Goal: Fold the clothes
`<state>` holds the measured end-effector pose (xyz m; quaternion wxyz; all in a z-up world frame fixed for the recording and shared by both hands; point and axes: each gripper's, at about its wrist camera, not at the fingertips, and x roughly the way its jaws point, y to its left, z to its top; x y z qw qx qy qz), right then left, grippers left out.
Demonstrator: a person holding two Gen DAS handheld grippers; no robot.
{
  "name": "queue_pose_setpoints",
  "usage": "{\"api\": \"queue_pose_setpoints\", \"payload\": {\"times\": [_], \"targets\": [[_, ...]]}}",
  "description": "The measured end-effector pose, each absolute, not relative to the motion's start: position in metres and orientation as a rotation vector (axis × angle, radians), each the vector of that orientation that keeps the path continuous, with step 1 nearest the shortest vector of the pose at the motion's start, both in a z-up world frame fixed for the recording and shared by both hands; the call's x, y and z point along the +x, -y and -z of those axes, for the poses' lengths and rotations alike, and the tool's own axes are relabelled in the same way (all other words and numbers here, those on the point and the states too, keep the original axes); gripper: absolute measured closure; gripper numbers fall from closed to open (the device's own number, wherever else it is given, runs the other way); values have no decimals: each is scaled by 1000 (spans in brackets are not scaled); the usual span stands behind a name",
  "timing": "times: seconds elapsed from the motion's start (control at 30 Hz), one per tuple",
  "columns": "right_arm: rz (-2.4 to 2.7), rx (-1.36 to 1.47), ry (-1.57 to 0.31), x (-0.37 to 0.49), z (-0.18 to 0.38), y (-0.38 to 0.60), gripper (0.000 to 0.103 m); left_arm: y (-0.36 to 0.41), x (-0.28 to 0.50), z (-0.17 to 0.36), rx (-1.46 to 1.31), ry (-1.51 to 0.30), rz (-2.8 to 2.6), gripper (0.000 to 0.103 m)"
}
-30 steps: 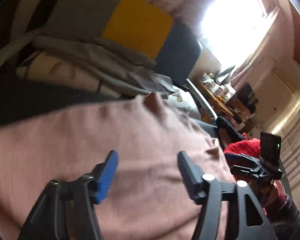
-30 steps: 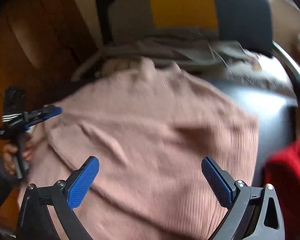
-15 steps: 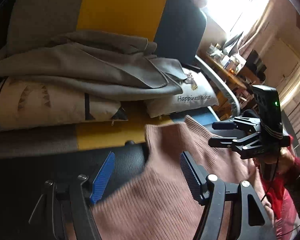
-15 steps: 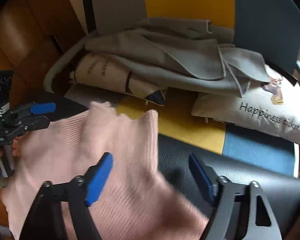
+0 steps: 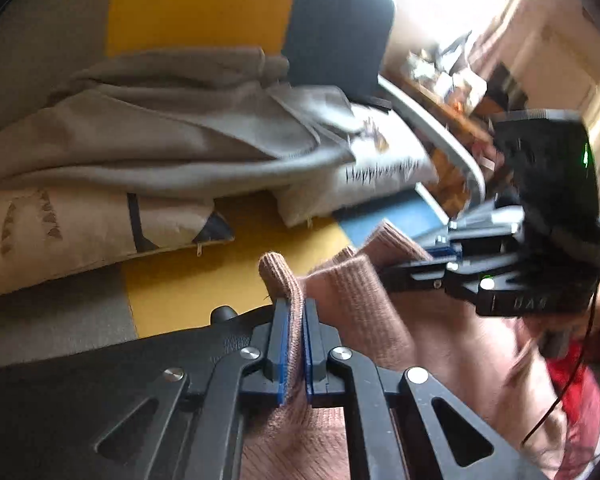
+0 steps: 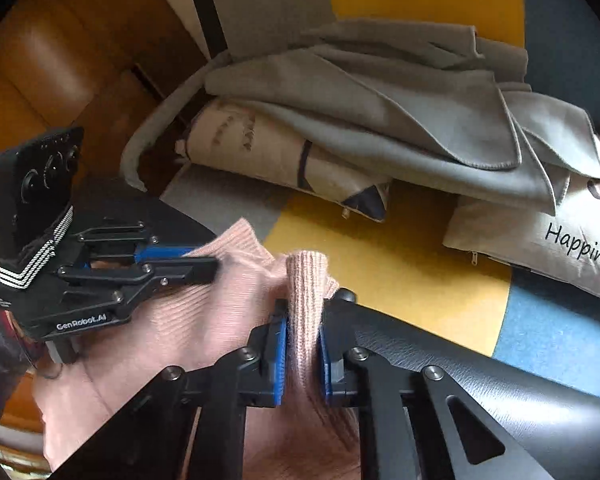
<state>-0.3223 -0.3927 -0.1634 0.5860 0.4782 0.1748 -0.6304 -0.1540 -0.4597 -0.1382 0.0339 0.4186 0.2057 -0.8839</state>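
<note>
Both the left gripper (image 5: pixel 293 340) and right gripper (image 6: pixel 303 350) pinch neighbouring ribbed edges of the pink sweater (image 6: pixel 204 320) near the black seat (image 6: pixel 480 372), so keeping both grips level should help the fold land squarely.

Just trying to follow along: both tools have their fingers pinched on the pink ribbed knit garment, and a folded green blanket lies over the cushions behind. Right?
Nearly: the folded blanket is grey, not green, as the right wrist view shows.
</note>
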Motion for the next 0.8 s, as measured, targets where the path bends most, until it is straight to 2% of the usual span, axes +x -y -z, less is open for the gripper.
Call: {"api": "queue_pose_setpoints", "payload": {"times": [0.13,0.3,0.5,0.8], "targets": [[1482,1061,-324,-308,137,371,89,449,-118,105,1114,-677,2799,99],[1480,1002,-241,-278,104,332,89,413,-68,72,989,-633,2870,99],[1477,998,-216,-229,103,276,89,372,-16,77,980,-694,2875,99],[1477,1055,-166,-169,131,205,89,327,48,118,1064,-768,2794,99]]}}
